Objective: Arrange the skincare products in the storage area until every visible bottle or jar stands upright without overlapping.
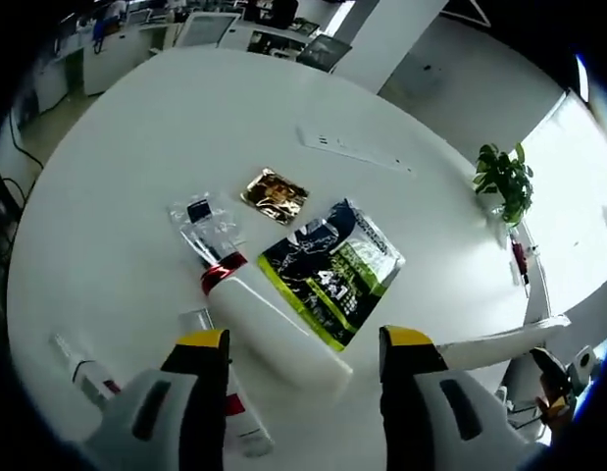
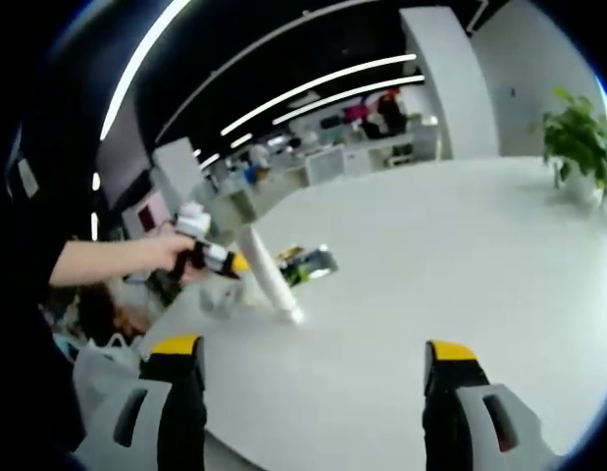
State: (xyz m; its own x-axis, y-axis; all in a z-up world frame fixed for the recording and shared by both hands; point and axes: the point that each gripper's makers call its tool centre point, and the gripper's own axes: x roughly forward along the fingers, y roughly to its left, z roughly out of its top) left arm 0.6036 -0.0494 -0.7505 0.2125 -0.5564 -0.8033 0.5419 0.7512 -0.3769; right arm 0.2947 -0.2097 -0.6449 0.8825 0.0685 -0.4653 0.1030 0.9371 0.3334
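Note:
A large white tube [image 1: 274, 329] with a red band lies flat on the round white table [image 1: 136, 147], pointing toward me. My left gripper [image 1: 303, 341] hovers just above its near end, jaws wide open and holding nothing. Beside the tube lie a dark pouch with green print [image 1: 332, 267], a gold sachet [image 1: 274, 194] and a clear packet [image 1: 203, 224]. Two smaller white tubes [image 1: 234, 417] [image 1: 82, 368] lie at the lower left. In the right gripper view, a hand holds the left gripper [image 2: 210, 257] over the white tube [image 2: 272, 280]. My right gripper [image 2: 313, 348] is open above bare table.
A white power strip [image 1: 354, 151] lies farther back on the table. A potted plant [image 1: 504, 182] [image 2: 578, 147] stands near the far edge by the window. Office desks and screens sit beyond the table. The person's sleeve [image 2: 33, 324] is at the left.

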